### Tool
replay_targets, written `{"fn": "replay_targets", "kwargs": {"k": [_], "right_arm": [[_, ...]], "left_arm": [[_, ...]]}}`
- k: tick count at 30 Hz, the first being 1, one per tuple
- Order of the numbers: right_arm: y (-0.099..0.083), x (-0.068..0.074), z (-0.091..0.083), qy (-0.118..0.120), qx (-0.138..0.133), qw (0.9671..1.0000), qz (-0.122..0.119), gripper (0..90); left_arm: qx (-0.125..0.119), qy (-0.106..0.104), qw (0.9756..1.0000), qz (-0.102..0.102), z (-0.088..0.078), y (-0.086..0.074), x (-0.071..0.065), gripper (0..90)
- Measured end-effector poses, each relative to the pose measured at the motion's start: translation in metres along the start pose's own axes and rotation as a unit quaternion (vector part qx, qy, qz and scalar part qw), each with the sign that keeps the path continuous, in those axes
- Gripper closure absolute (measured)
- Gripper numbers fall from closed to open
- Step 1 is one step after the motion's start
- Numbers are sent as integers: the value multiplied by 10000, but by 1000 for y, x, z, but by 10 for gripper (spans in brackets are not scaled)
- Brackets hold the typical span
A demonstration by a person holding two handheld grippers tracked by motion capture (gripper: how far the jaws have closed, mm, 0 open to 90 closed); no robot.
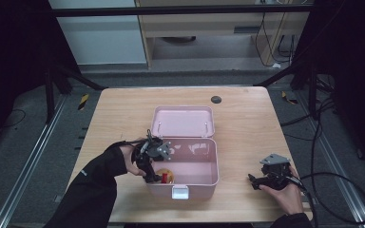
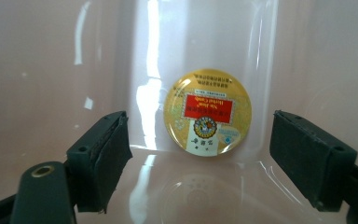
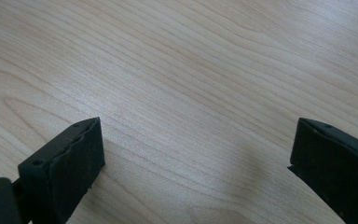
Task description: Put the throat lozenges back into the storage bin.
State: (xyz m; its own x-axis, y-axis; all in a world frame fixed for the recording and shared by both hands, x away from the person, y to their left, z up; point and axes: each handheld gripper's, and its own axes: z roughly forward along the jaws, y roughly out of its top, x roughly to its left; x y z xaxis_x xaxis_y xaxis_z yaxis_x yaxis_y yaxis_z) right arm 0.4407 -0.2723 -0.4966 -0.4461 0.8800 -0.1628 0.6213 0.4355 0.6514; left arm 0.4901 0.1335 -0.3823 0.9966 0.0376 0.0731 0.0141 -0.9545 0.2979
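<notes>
A pink box [image 1: 204, 176] is seen open on the table [image 1: 247, 123], lid [image 1: 184, 121] laid back. The left gripper [image 1: 158, 177] is held inside its near-left corner, jaws spread wide, nothing gripped. A round tin [image 2: 208, 112] is seen ahead between the jaws, probably leaning on the box wall. The right gripper [image 1: 254, 182] is held over bare table right of the box, jaws wide apart, empty.

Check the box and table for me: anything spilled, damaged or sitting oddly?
Nothing is spilled or visibly damaged. One oddity: the round yellow tin inside the pink box stands on edge against the wall, its label upside down in the left gripper view. The left gripper is open before it; the right gripper is open over bare table.
</notes>
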Motion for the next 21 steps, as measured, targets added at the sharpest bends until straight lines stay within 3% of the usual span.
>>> {"fn": "replay_targets", "kwargs": {"k": [6,9,13,17,18,19,20,21], "right_arm": [[0,-1,-1,-5,-14,10000,20,32],[-1,-1,0,-17,-7,10000,39,31],[-1,-1,0,-27,-4,10000,71,32],[-1,-2,-1,-28,1,9999,124,33],[-1,-2,-1,-28,1,9999,124,33],[-1,-2,-1,-36,4,9999,144,33],[-1,-2,-1,-36,4,9999,144,33],[-1,-2,-1,-32,7,9999,144,33]], "left_arm": [[-380,227,9989,-150,-23,-8,-2,213],[-672,357,9964,-370,-37,-17,-5,214],[-843,463,9940,-527,-46,-25,-7,205],[-1079,598,9898,-708,-56,-40,-11,192],[-1168,624,9882,-775,-58,-45,-11,192],[-1288,731,9847,-920,-61,-55,-12,190],[-1288,731,9847,-920,-61,-55,-12,187],[-1362,785,9825,-1004,-61,-60,-12,184]]}}
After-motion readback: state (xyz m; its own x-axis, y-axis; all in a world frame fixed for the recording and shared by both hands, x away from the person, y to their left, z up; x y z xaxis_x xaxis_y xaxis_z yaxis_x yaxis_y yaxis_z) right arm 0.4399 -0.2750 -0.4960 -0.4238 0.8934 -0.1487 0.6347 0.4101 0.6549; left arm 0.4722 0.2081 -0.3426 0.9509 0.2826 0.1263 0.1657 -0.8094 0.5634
